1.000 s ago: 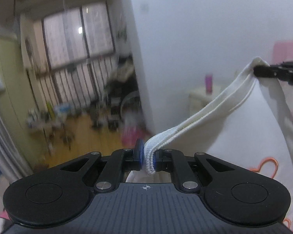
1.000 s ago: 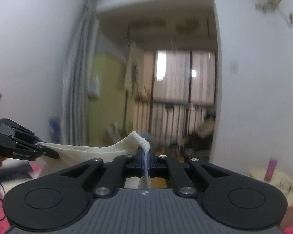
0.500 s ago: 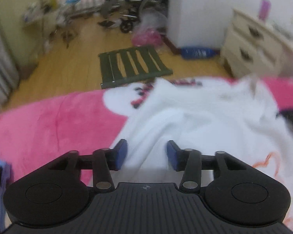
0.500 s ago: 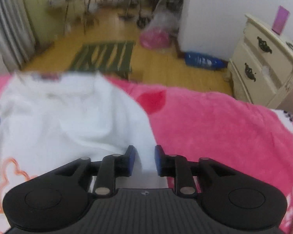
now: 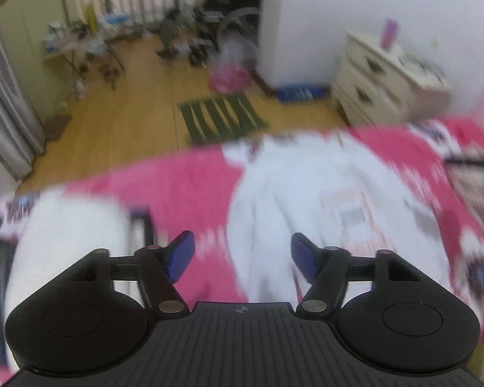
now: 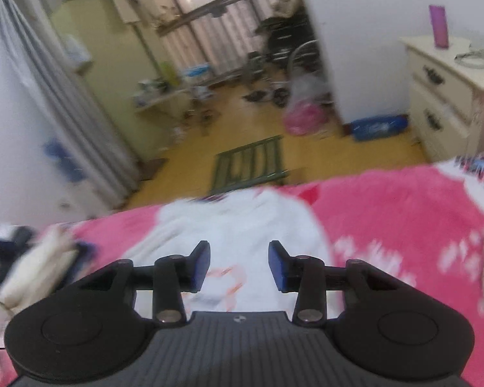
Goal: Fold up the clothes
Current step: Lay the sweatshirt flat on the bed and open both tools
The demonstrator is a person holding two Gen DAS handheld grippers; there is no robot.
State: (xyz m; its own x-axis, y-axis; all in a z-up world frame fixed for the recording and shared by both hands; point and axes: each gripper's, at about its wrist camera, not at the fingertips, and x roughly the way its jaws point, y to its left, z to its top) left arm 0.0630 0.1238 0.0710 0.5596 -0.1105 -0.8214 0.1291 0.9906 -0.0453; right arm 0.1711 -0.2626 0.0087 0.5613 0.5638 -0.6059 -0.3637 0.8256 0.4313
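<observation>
A white garment [image 5: 322, 200] with an orange heart print lies spread on the pink blanket [image 5: 177, 190], blurred by motion. My left gripper [image 5: 242, 258] hovers over its left edge, open wide, with nothing between the blue pads. In the right wrist view the same white garment [image 6: 242, 229] lies ahead, its heart print [image 6: 229, 280] just beyond my right gripper [image 6: 238, 266], which is open and holds nothing. Both grippers are above the cloth, apart from it.
Other pale clothes [image 5: 67, 232] lie at the left on the blanket; a cream pile [image 6: 35, 267] shows at the left too. Beyond the bed edge lie a wooden floor, a green slatted stool [image 5: 222, 117] and a cream dresser [image 6: 448, 96].
A second ago both grippers held the garment's band up in the air. They lowered it onto the blanket, let go, and now stand wider open and drawn back.
</observation>
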